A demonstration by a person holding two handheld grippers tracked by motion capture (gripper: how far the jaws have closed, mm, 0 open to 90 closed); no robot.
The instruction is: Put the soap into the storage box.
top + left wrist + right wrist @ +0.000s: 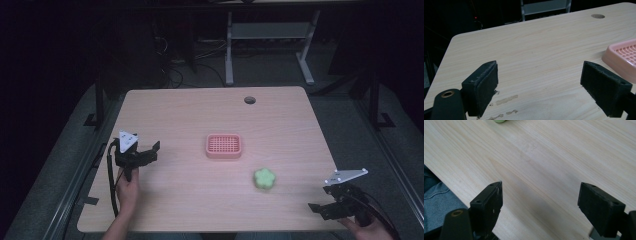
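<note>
We hold our left gripper [150, 150] above the table's [190, 110] left edge, jaws spread wide and empty, aimed toward the pink tray [224, 146] at the table's middle. Our right gripper [325, 209] hangs at the near right corner, jaws likewise released, facing the green flower-shaped soap [264, 178], which lies between tray and that corner, likely waiting to be lifted. Bare wood lies between; nothing blocks either approach. A cable hole [249, 100] marks the far edge.

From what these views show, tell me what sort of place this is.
Probably a lab or workshop set up for recording: a bare wooden table with a cable hole, a white desk frame behind, and loose cables on the dark floor.
</note>
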